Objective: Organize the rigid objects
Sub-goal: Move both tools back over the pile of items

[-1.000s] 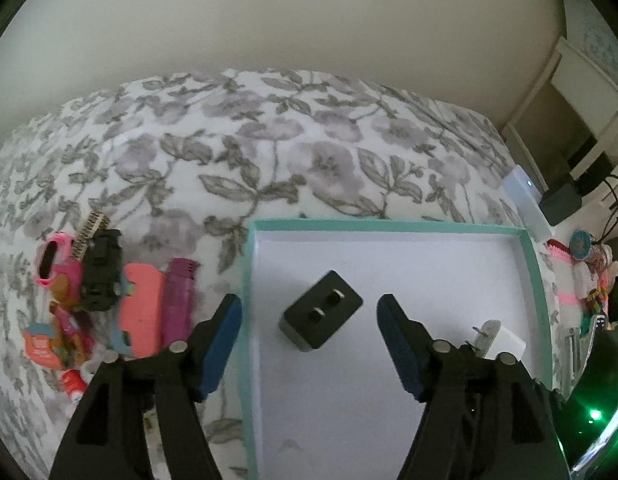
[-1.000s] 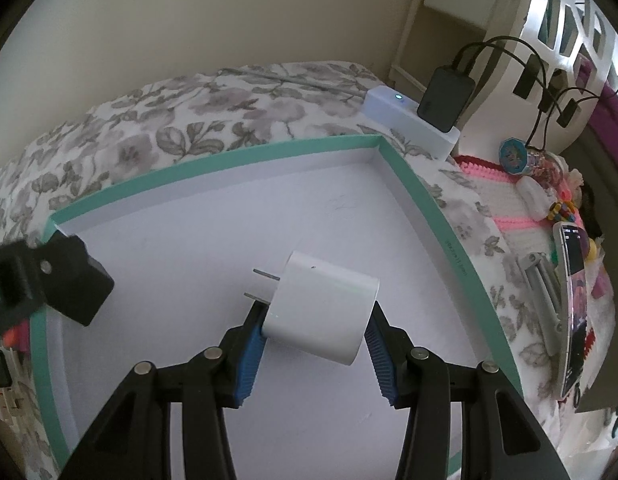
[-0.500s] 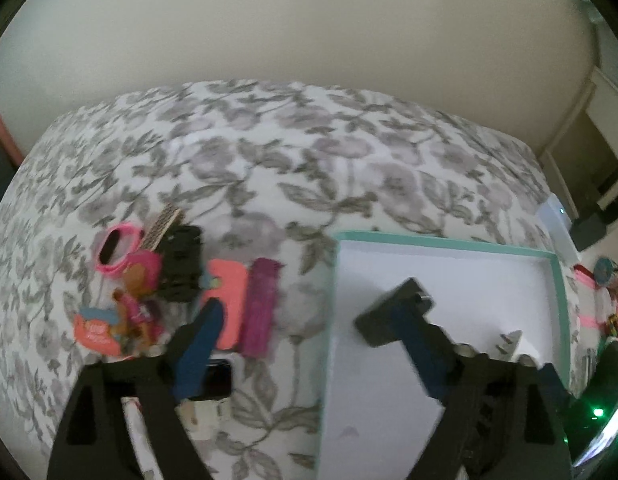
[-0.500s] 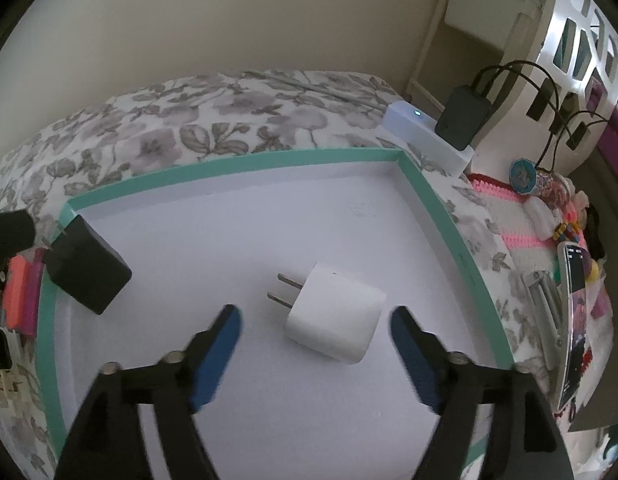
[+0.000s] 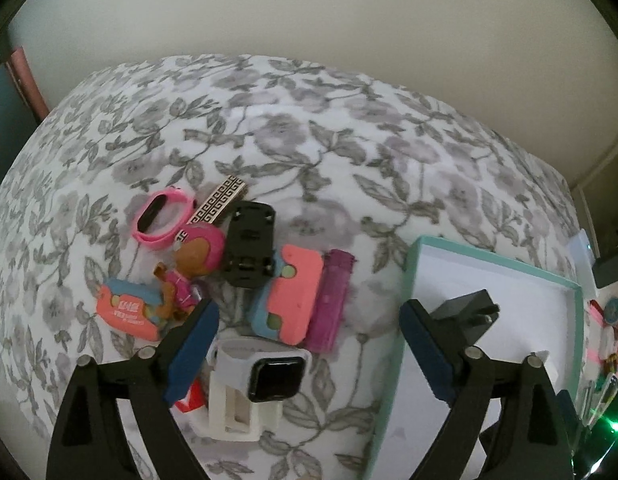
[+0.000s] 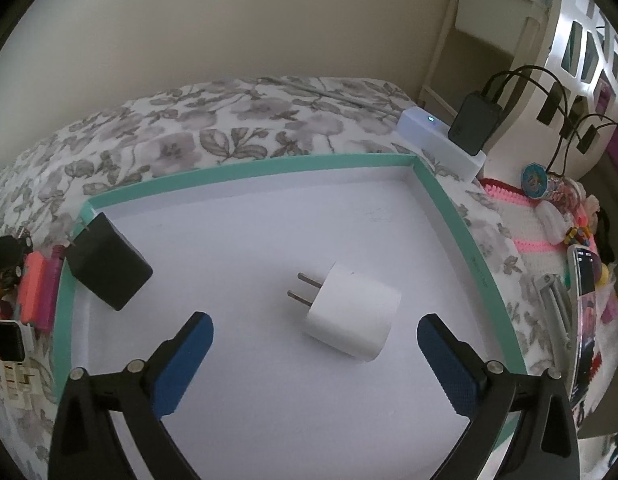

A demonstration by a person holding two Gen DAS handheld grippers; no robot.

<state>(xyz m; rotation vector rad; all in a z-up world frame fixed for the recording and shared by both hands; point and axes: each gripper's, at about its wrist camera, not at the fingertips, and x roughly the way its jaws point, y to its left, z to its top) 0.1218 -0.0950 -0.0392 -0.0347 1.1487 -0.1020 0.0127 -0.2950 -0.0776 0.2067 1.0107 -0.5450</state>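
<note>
A teal-rimmed white tray (image 6: 269,166) lies on the floral bedspread. In it are a black charger (image 6: 107,262) near the left wall and a white plug charger (image 6: 349,320) lying on its side. My right gripper (image 6: 315,322) straddles the white charger, its jaws opening and the pads well clear of it. My left gripper (image 5: 309,312) hovers left of the tray (image 5: 497,261), over a pile of small items, its jaws also opening and gripping nothing. Below it are a smartwatch on a white stand (image 5: 273,376), a coral case (image 5: 293,296) and a purple stick (image 5: 333,300).
The pile also holds a pink wristband (image 5: 161,220), a black clip mount (image 5: 249,248), a doll figure (image 5: 197,256) and an orange card (image 5: 127,310). Right of the tray are a white box (image 6: 437,136), a black power pack with cables (image 6: 473,124) and a phone (image 6: 585,300).
My right gripper let go of the white charger, which now lies on the tray floor. My left gripper swung left from above the black charger to above the pile, jaws wider.
</note>
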